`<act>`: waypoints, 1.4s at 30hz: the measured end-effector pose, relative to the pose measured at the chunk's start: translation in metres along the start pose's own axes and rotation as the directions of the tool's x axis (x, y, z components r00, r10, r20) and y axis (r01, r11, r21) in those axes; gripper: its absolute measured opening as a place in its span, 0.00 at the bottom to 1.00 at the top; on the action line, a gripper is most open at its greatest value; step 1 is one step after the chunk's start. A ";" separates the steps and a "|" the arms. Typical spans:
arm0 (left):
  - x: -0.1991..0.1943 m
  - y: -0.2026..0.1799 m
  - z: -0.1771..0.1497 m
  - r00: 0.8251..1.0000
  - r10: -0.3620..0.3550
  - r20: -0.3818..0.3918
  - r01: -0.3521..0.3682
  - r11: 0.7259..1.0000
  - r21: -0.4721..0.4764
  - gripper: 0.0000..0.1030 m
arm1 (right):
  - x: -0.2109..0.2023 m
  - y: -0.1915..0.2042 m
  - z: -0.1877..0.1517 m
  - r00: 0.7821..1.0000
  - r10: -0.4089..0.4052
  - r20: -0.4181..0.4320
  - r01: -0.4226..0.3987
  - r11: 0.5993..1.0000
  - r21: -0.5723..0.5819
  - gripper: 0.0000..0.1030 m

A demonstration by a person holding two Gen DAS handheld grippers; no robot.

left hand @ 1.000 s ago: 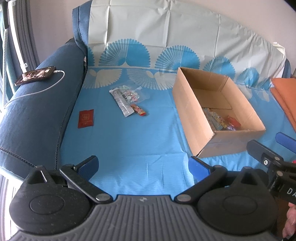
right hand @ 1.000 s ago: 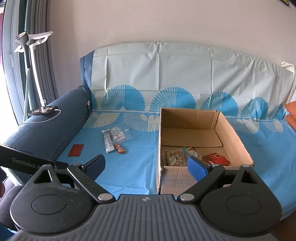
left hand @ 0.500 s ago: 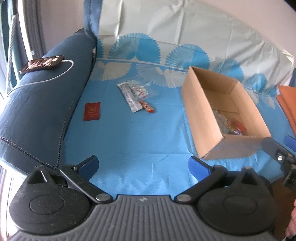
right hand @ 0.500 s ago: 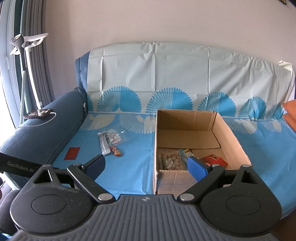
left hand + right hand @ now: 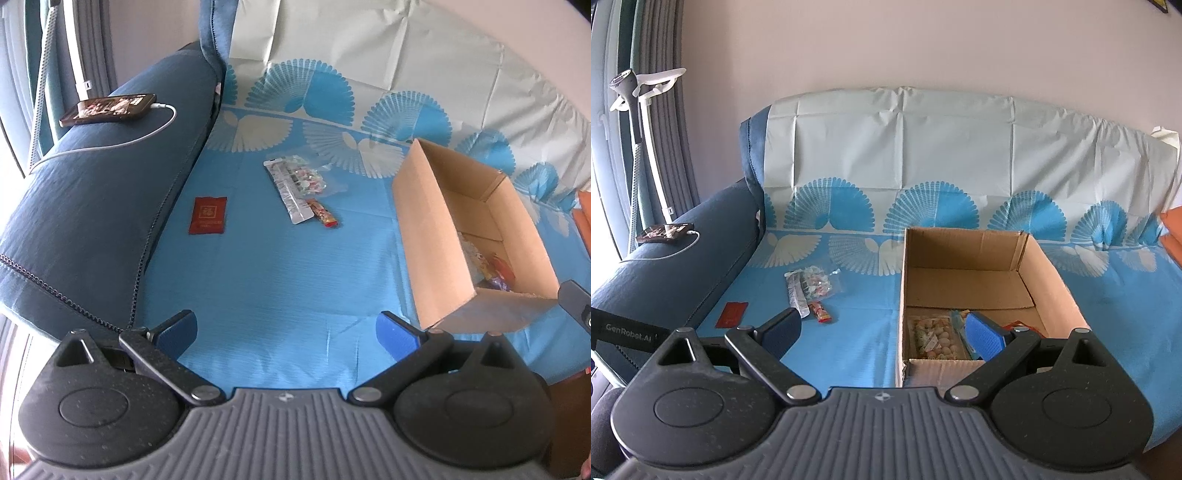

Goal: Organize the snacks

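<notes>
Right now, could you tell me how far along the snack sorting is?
Partly done: several packets already lie inside the brown cardboard box. Nothing is in hand; the left gripper and right gripper are both open and empty. Left on the blue sofa cover: a clear candy bag, a silver sachet, a small red-orange wrapper and a flat red packet.

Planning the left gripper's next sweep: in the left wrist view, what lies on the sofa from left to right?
Phone on the armrest → red packet → clear candy bag → small red snack stick → cardboard box, with snacks inside.
</notes>
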State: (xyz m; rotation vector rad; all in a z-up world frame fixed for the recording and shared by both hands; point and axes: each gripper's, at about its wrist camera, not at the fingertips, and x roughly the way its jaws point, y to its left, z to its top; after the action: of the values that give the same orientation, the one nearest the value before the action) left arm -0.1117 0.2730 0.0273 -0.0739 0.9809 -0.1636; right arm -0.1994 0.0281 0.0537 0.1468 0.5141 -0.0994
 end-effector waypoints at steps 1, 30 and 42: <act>0.000 0.000 0.000 1.000 0.001 0.000 -0.001 1.000 -0.001 1.00 | 0.001 0.000 0.000 1.000 0.001 -0.001 -0.001 1.000 -0.001 0.93; 0.075 0.025 0.088 0.994 0.104 -0.041 -0.104 0.995 -0.005 1.00 | 0.102 0.019 0.052 0.983 0.156 -0.094 -0.152 0.987 0.052 0.94; 0.241 0.011 0.166 0.971 0.049 -0.236 -0.061 0.997 -0.042 1.00 | 0.293 0.035 0.090 0.939 0.175 -0.297 -0.147 0.983 0.115 0.94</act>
State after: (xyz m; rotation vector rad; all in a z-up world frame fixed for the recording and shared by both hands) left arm 0.1592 0.2402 -0.0799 -0.0730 1.2221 -0.0986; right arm 0.1024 0.0313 -0.0105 0.2959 0.8056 0.0621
